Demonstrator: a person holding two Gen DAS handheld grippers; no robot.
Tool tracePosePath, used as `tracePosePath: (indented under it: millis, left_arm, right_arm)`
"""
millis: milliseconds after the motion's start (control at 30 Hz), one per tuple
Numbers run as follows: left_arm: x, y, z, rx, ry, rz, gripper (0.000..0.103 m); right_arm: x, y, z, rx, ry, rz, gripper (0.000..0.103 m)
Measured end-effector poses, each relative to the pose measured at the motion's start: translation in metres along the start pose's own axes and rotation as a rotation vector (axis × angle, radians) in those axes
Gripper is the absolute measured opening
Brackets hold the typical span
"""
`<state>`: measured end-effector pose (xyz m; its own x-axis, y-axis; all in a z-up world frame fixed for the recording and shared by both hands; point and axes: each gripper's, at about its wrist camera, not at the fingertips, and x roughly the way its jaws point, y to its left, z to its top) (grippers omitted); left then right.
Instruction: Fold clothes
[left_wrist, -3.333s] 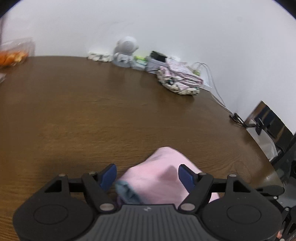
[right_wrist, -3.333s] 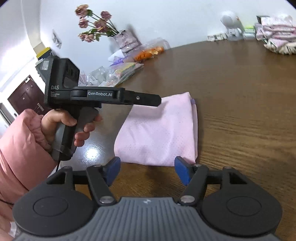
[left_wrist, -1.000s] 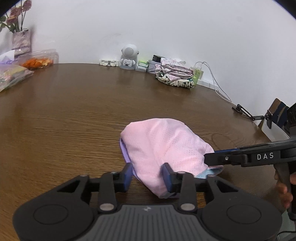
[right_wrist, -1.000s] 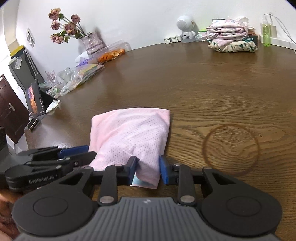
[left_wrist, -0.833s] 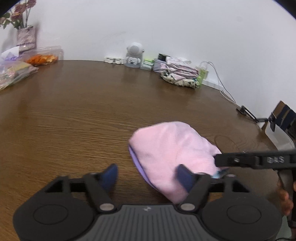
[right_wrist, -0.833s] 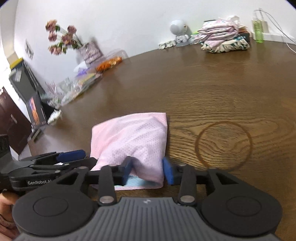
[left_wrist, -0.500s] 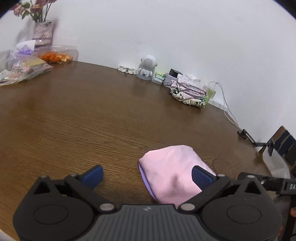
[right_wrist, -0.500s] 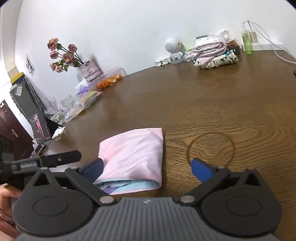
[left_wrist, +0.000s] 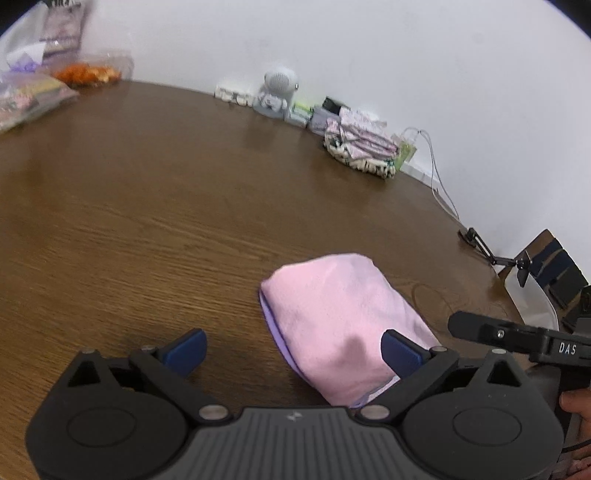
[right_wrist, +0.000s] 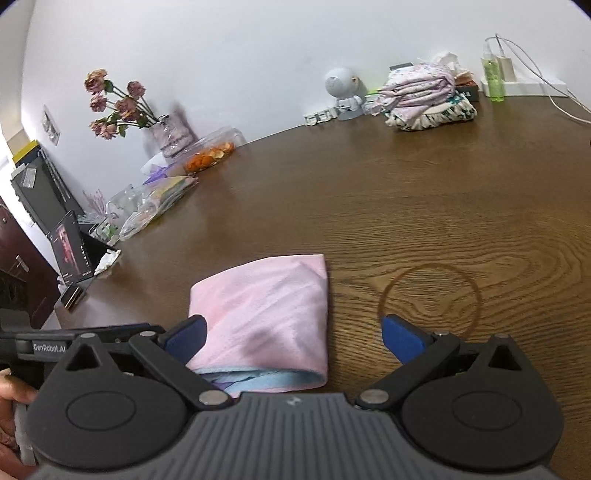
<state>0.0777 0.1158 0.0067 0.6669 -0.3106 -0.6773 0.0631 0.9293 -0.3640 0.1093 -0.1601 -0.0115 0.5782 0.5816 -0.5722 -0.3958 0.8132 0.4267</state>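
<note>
1. Fingers (left_wrist: 184, 349) of the left gripper (left_wrist: 291, 350) stand spread wide and hold nothing; the right-hand blue pad overlaps the near corner of the pink garment (left_wrist: 340, 317) in this view, but whether it touches the cloth cannot be told.
2. Fingers (right_wrist: 402, 338) of the right gripper (right_wrist: 293, 338) are likewise spread and empty, with the left pad in front of the near left part of the pink garment (right_wrist: 266, 306) and the right pad over bare wood.
3. Pink garment: folded into a compact packet, lying flat on the desk (left_wrist: 129, 206) just ahead of both grippers. A purple edge runs along its left side in the left wrist view; blue and lilac inner layers show at its near open end in the right wrist view.
4. Just right of the packet in the right wrist view, a dark ring mark (right_wrist: 430, 304) sits on the wood grain of the desk (right_wrist: 406, 192).
5. Far edge of the desk, against the wall: a stack of folded clothes (right_wrist: 428, 98), a small white robot figure (right_wrist: 345, 92) beside it, and a green bottle (right_wrist: 493, 75) further right.
6. Left end of the desk: a vase of dried roses (right_wrist: 122, 107) and a clear bag of orange snacks (right_wrist: 210, 157).
</note>
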Motion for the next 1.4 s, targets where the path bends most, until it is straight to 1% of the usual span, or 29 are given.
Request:
tracePosePath:
  millis: [167, 300, 433, 500, 600, 733, 767, 867, 1000, 1100, 1200, 1267, 1333, 1367, 1400]
  left_arm:
    - [0.013, -0.005, 0.002, -0.009, 0.047, 0.013, 0.091]
    - [0.013, -0.006, 0.002, -0.025, 0.053, 0.020, 0.090]
    - [0.013, -0.008, 0.002, -0.031, 0.050, 0.036, 0.089]
    - [0.014, -0.008, 0.002, -0.033, 0.049, 0.044, 0.088]
    - [0.014, -0.010, 0.002, -0.037, 0.048, 0.036, 0.086]
    - [0.006, -0.008, 0.003, -0.069, 0.013, 0.028, 0.088]
    - [0.004, -0.007, 0.004, -0.080, 0.003, 0.027, 0.090]
    - [-0.003, -0.003, 0.005, -0.104, -0.033, 0.034, 0.096]
    - [-0.011, 0.006, 0.004, -0.140, -0.077, 0.038, 0.099]
    - [-0.011, 0.015, 0.004, -0.166, -0.079, 0.042, 0.101]
    - [-0.011, 0.024, 0.003, -0.183, -0.078, 0.047, 0.101]
    - [-0.011, 0.030, 0.004, -0.191, -0.078, 0.048, 0.101]
    - [-0.012, 0.037, 0.005, -0.199, -0.074, 0.047, 0.101]
    - [-0.013, 0.040, 0.005, -0.200, -0.074, 0.046, 0.101]
    - [-0.014, 0.043, 0.005, -0.201, -0.074, 0.045, 0.101]
  right_arm:
    - [0.001, -0.006, -0.001, 0.018, -0.012, 0.004, 0.103]
    - [0.002, -0.005, -0.003, -0.016, -0.005, 0.024, 0.103]
    - [0.001, 0.005, -0.004, -0.099, -0.013, 0.038, 0.103]
    - [0.002, 0.009, -0.004, -0.117, -0.013, 0.036, 0.103]
    - [0.002, 0.014, -0.004, -0.142, -0.013, 0.037, 0.103]
    - [-0.007, 0.024, -0.006, -0.201, -0.046, 0.042, 0.103]
    - [-0.010, 0.027, -0.007, -0.220, -0.055, 0.046, 0.103]
    - [-0.010, 0.045, -0.012, -0.336, -0.055, 0.061, 0.103]
    - [-0.001, 0.071, -0.023, -0.460, -0.029, 0.073, 0.103]
    - [0.008, 0.091, -0.035, -0.568, -0.018, 0.083, 0.103]
    - [0.021, 0.111, -0.049, -0.704, 0.002, 0.044, 0.102]
    - [0.032, 0.122, -0.055, -0.781, 0.017, 0.011, 0.099]
    - [0.042, 0.132, -0.060, -0.852, 0.041, -0.017, 0.086]
    - [0.045, 0.135, -0.062, -0.873, 0.052, -0.025, 0.082]
    - [0.049, 0.137, -0.063, -0.893, 0.070, -0.035, 0.074]
